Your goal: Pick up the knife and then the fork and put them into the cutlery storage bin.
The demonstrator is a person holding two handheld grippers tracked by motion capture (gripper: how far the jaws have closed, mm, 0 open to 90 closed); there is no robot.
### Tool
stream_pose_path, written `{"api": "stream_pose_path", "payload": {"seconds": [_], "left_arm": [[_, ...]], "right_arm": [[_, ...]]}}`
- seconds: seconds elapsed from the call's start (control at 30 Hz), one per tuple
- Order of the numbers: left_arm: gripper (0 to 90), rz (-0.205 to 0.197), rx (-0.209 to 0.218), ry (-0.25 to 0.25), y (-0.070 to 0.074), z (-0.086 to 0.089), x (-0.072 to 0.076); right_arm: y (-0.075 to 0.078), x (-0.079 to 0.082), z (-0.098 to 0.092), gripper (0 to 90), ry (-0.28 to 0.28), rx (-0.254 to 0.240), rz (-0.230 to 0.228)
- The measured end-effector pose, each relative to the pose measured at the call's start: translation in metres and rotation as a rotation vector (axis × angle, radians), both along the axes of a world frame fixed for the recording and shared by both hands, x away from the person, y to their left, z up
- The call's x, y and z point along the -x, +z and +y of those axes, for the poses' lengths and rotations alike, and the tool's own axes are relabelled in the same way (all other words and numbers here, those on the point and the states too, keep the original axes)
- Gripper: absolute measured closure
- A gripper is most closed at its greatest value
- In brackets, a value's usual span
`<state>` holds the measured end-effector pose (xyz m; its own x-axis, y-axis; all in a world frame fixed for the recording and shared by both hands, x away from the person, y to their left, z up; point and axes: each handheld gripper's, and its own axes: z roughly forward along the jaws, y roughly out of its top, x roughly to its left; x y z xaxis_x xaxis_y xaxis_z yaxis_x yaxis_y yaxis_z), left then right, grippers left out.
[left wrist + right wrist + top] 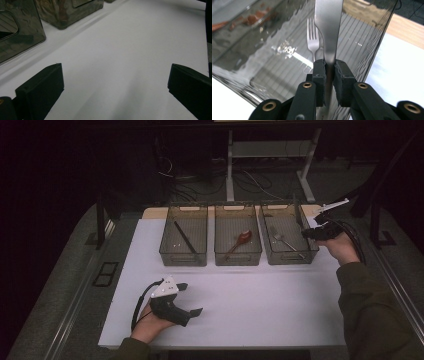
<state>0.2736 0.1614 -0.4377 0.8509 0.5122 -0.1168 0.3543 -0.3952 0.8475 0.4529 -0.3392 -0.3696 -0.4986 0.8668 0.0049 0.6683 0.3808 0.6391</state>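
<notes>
My right gripper (330, 67) is shut on the flat handle of a silver utensil (328, 22), whose far end runs out of the top of the right gripper view. It hangs over the right clear bin (288, 258), where a silver fork (313, 42) lies on the bottom. In the high view my right gripper (312, 232) sits at that bin's right rim, above the fork (286, 241). My left gripper (191, 298) rests on the white mat near the front edge, jaws wide open with nothing between them (115, 87).
Three clear bins stand in a row at the back of the white mat (260, 295). The left bin (183, 257) holds a black stick (185, 238). The middle bin (238, 258) holds a red-brown spoon (241, 240). Table rails run along both sides.
</notes>
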Motion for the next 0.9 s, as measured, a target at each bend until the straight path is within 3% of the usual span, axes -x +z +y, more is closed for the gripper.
{"api": "stream_pose_path", "payload": {"seconds": [0.77,0.9], "left_arm": [[0.0,0.0,0.001,-0.007,0.0,-0.003,0.0],[0.0,0.0,0.0,-0.008,0.0,-0.002,0.0]], "right_arm": [[-0.022,-0.019,0.024,77.7,0.018,0.086,0.049],[-0.025,-0.022,0.026,72.4,0.009,0.069,0.068]]}}
